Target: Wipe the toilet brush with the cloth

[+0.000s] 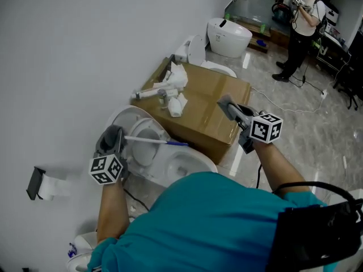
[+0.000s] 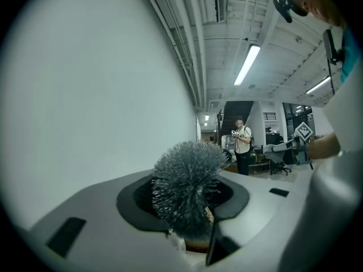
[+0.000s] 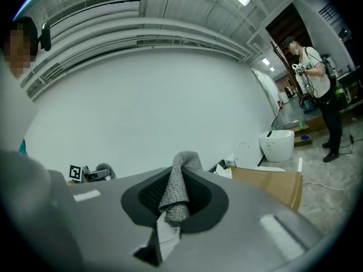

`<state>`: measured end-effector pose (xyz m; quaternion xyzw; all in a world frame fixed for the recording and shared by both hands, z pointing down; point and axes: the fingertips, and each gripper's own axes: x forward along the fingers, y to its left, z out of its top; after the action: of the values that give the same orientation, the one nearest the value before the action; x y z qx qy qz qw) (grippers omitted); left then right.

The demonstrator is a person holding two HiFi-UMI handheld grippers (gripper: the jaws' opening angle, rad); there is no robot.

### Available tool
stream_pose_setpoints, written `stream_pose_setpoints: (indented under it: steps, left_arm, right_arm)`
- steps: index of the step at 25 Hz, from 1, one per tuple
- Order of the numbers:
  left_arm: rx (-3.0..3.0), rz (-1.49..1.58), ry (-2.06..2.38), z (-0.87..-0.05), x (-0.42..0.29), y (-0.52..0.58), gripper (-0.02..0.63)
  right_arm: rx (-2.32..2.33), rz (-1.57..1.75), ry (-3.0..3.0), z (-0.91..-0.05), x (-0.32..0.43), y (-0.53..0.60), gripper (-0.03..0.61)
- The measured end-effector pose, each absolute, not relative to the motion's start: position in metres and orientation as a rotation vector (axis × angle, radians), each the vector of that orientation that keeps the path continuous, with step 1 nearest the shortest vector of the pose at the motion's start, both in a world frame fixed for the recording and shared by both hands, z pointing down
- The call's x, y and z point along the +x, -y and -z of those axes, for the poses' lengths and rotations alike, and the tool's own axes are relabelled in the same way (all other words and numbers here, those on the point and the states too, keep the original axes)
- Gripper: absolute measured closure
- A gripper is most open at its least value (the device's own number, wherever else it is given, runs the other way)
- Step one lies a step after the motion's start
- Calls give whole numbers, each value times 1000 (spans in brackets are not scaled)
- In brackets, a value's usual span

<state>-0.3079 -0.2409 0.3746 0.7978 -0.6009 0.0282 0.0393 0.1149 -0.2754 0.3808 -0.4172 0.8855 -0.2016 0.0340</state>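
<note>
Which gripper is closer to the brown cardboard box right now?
Right. The right gripper, gripping a grey knitted cloth, hangs over the near side of the brown cardboard box. The left gripper, gripping the grey-bristled toilet brush, is left of the box, above the white toilet.

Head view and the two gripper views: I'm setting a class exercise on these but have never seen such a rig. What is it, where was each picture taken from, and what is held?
No robot: a person holds a hand tool with a two-jaw claw in each hand. The head view looks down from their head; each gripper view rides on one tool. The left claw grips the toilet brush, bristles showing between its jaws; the right claw grips a grey cloth. Below are a toilet and a cardboard box bearing white crumpled items.
</note>
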Motion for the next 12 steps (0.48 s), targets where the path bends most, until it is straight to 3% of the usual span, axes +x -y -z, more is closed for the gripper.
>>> stream_pose_setpoints:
  steps: [12]
  left_arm:
    - [2461,-123,1826,-377,-297,236,437]
  right_arm:
    - [-1241,562,-2788,-373,99,274,555]
